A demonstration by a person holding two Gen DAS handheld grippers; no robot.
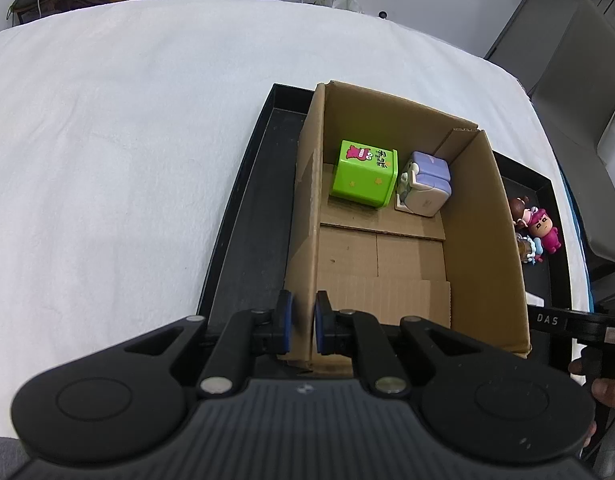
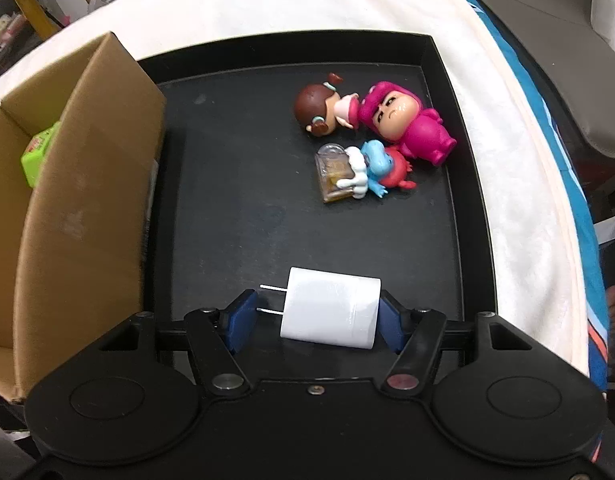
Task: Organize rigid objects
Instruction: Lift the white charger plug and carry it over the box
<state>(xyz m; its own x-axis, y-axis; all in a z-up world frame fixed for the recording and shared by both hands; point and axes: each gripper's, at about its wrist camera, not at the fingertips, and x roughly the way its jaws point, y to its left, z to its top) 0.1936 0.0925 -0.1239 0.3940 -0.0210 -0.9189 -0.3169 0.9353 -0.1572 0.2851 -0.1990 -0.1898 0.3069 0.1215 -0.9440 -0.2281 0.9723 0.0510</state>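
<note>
Black left tongs (image 1: 303,326) and right tongs (image 2: 312,318), blue pads, silver pivot screws.

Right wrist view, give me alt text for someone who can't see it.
The right hand-held gripper brackets a white wall charger, prongs pointing left, above a black tray. Three toy figures lie clustered at the tray's far right, and a cardboard box stands on its left side.

White charger (image 2: 330,309) sideways over tray (image 2: 235,184)
</note>
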